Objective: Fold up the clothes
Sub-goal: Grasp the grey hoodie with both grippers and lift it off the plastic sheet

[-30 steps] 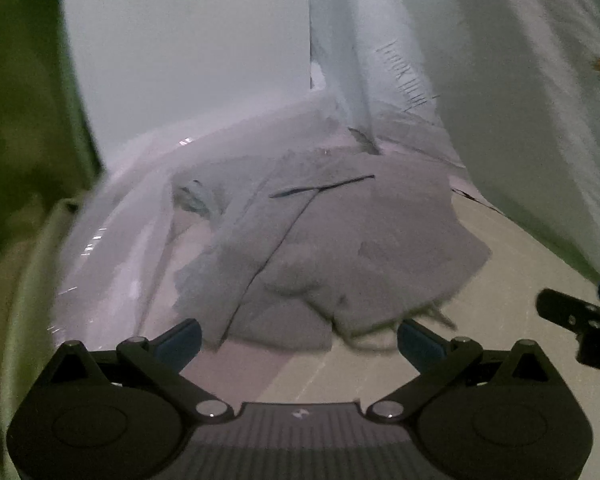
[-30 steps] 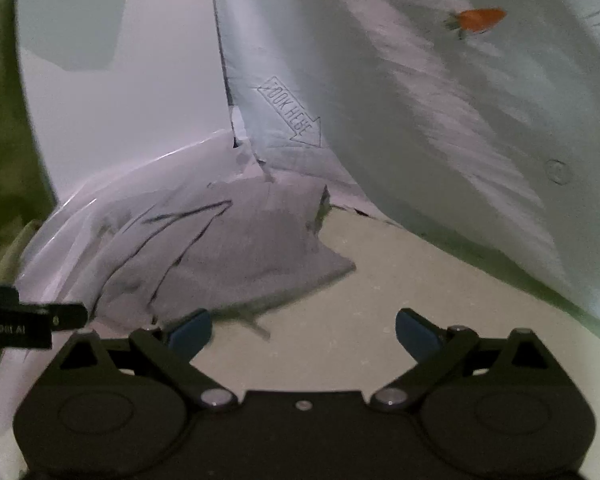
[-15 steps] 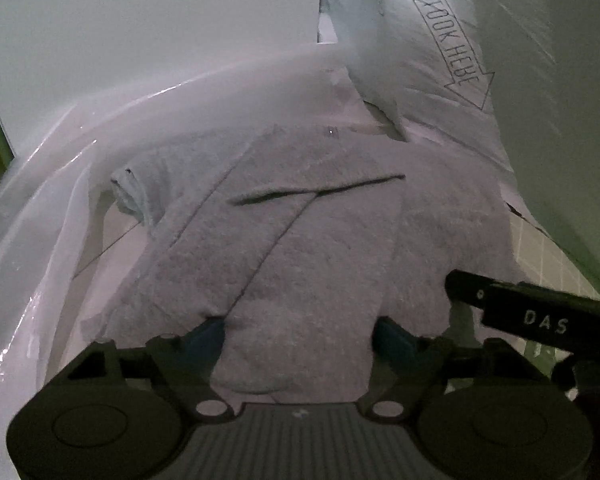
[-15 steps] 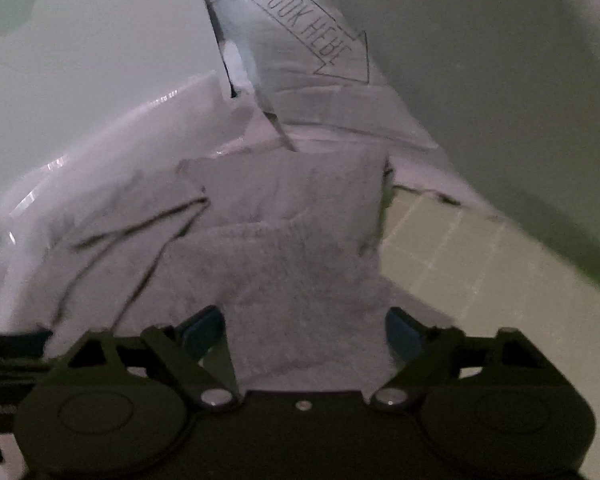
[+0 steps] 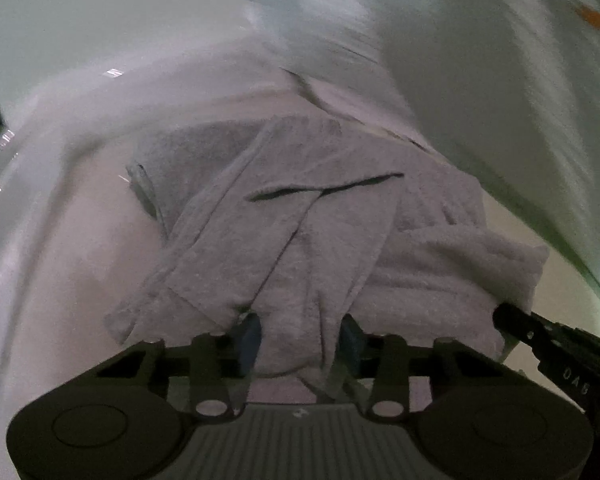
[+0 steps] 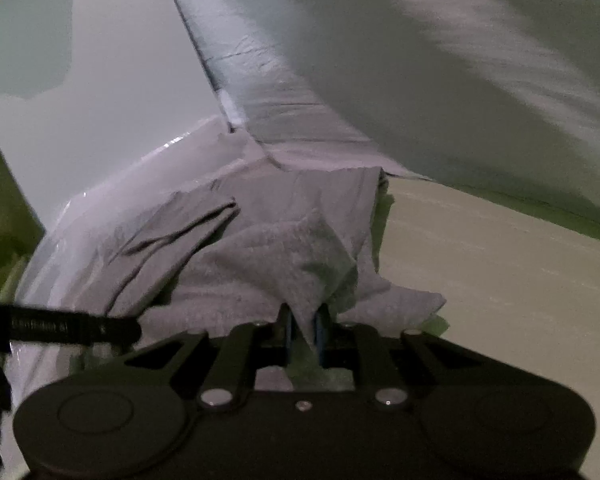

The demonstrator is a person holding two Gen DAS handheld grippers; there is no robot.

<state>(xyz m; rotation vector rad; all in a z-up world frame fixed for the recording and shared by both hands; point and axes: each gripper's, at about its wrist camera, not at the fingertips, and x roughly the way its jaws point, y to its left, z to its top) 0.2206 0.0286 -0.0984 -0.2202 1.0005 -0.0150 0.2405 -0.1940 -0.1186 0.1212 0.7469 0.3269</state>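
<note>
A crumpled grey towel-like garment [image 5: 300,232] lies partly on clear plastic sheeting and partly on the pale surface; it also shows in the right wrist view [image 6: 260,252]. My left gripper [image 5: 300,340] has its blue pads closed in on a bunched fold of the near edge. My right gripper [image 6: 303,334] is pinched tight on a peak of the same cloth. The right gripper's finger [image 5: 548,336] shows at the left wrist view's right edge, and the left gripper's finger [image 6: 68,326] at the right wrist view's left edge.
Clear plastic sheeting [image 5: 52,208] spreads under and left of the garment. A white panel [image 6: 140,80] and a large pale box wall [image 6: 460,60] rise close behind. The beige surface [image 6: 500,280] stretches to the right.
Both grippers have gone from open and approaching to closed on the garment's near edge. The cloth is bunched and drawn up between the pads.
</note>
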